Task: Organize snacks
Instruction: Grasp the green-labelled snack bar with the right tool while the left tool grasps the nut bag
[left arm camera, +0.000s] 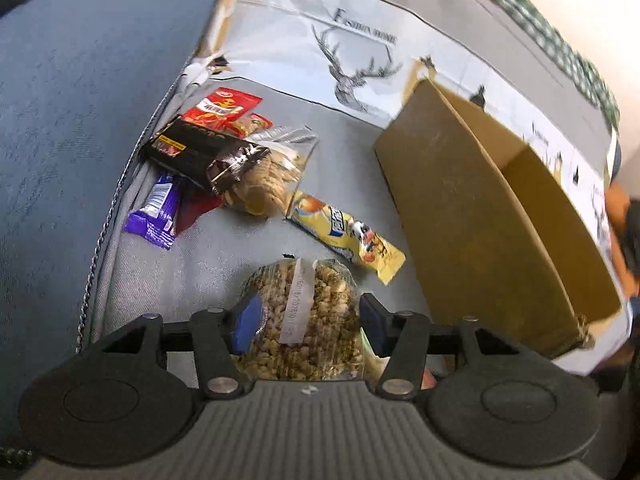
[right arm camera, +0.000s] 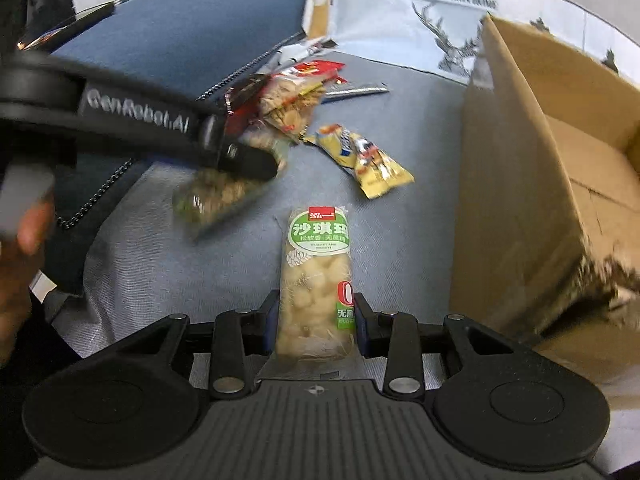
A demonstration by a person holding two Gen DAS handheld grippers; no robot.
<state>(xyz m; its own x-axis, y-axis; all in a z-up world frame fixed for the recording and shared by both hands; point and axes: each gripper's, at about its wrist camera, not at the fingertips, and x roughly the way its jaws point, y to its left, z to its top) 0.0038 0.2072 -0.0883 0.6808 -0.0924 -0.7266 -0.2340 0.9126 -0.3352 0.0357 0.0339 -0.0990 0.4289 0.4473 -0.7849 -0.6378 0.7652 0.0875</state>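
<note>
My left claw [left arm camera: 304, 320] pinches a clear bag of granola [left arm camera: 306, 316], lifted over the grey cloth [left arm camera: 168, 272]. My right claw [right arm camera: 316, 320] pinches a green-labelled sachima bar [right arm camera: 316, 280] above the same cloth. A yellow packet [left arm camera: 348, 236] lies mid-cloth beside the open box [left arm camera: 472, 216]; the other snacks [left arm camera: 216, 156] are piled at the far left edge.

left tool [right arm camera: 240, 160] motion-blurred, cardboard box [right arm camera: 540, 200] cut off at edge

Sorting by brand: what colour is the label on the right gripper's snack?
Green and white label, clearest in the right wrist view.
</note>
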